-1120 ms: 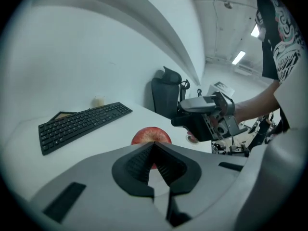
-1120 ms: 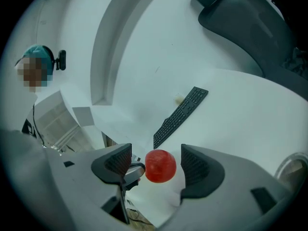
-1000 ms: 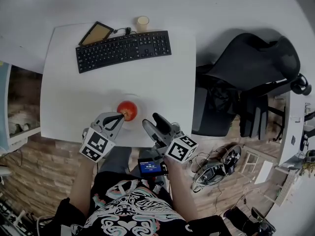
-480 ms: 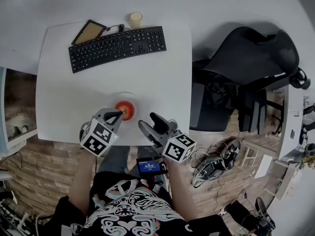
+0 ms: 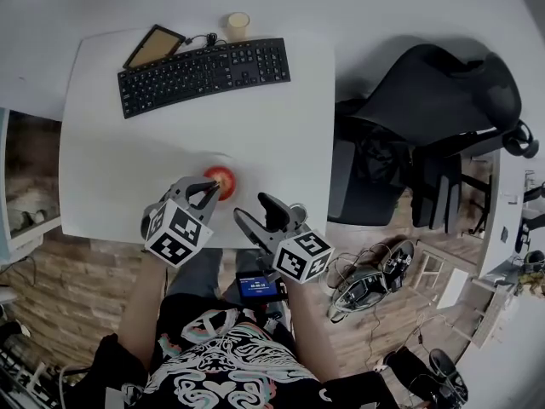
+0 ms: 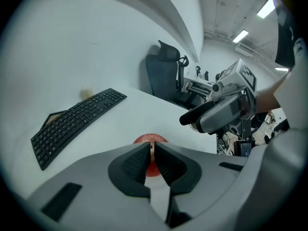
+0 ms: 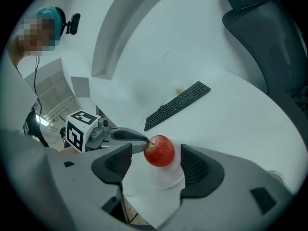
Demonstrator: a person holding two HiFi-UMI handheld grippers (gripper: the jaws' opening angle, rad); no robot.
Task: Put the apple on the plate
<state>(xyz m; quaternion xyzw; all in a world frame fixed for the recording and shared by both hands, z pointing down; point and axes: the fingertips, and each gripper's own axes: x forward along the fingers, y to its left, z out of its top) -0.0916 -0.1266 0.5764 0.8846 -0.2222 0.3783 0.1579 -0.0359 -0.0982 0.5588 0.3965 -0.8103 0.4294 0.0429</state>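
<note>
1. Left claw (image 6: 150, 150) has its jaws drawn almost together and nips the apple (image 7: 159, 150) at the stem end. The right gripper view shows its tip touching the top of the fruit. I judge that a stem pinch like this lets the fruit go down without the jaws fouling the plate (image 7: 166, 179).
2. Right claw (image 7: 155, 161) stands wide apart and empty. The apple shows between its jaws in its own view but lies farther on, untouched. In the head view this claw sits at about 4 o'clock from the apple, probably parked out of the way.
3. The apple is over the middle of the white plate, with the pinching claw reaching in from about 7 o'clock. I cannot tell whether the fruit rests on the plate or hangs just above it. Either way the task looks close to done, with only the letting go left.
4. The plate carries nothing but the apple. It lies near the 6 o'clock edge of the worktop (image 5: 170, 135), nearest the person, which keeps it in easy reach.
5. Toward 12 o'clock lies a keyboard (image 5: 204, 68), well apart from the plate, and a cup (image 5: 238, 24) stands just beyond it. What the cup holds is too small to tell. A chair (image 5: 434, 109) stands off the worktop at 3 o'clock.
</note>
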